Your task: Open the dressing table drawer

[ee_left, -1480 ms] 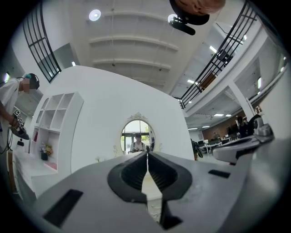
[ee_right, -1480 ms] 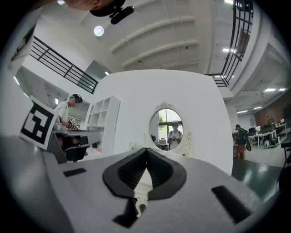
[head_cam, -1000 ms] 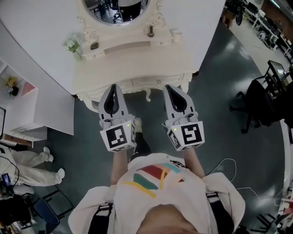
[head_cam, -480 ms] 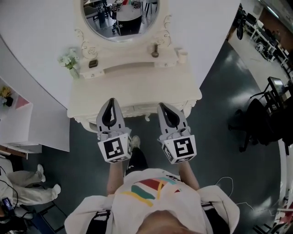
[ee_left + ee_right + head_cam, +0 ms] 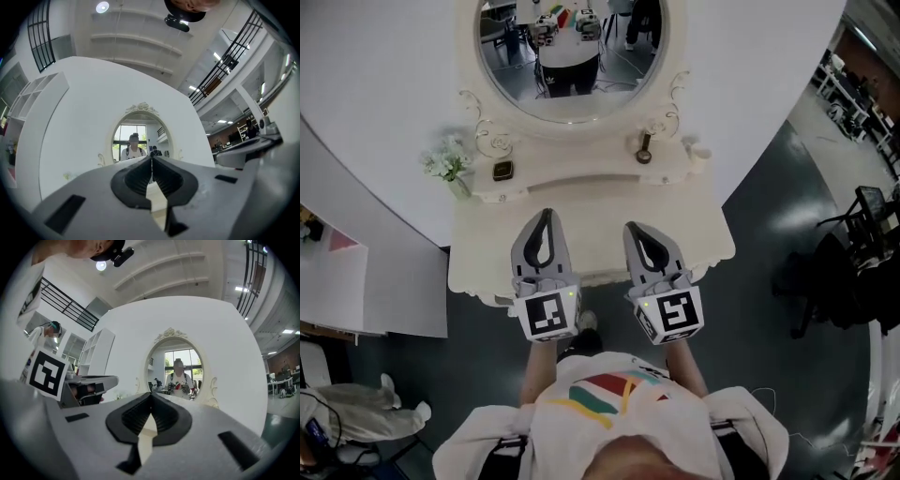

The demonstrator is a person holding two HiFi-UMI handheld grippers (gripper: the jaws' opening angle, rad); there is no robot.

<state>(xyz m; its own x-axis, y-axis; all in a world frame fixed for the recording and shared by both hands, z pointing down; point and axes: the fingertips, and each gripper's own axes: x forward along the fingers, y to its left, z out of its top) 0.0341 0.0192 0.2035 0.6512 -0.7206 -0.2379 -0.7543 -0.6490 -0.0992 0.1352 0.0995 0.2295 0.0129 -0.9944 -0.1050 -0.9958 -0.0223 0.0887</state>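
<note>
My left gripper (image 5: 546,216) and right gripper (image 5: 631,228) both have their jaws pressed together, pinching nothing. The dressing table worktop (image 5: 598,208) lies beneath the jaws. Its drawer (image 5: 602,278) sits back behind the tips.

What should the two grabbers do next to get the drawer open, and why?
Probably bring both down to the drawer front. The left gripper and right gripper are shut and empty, hovering above the dressing table near its front edge, too high to reach the drawer beneath that edge.
</note>
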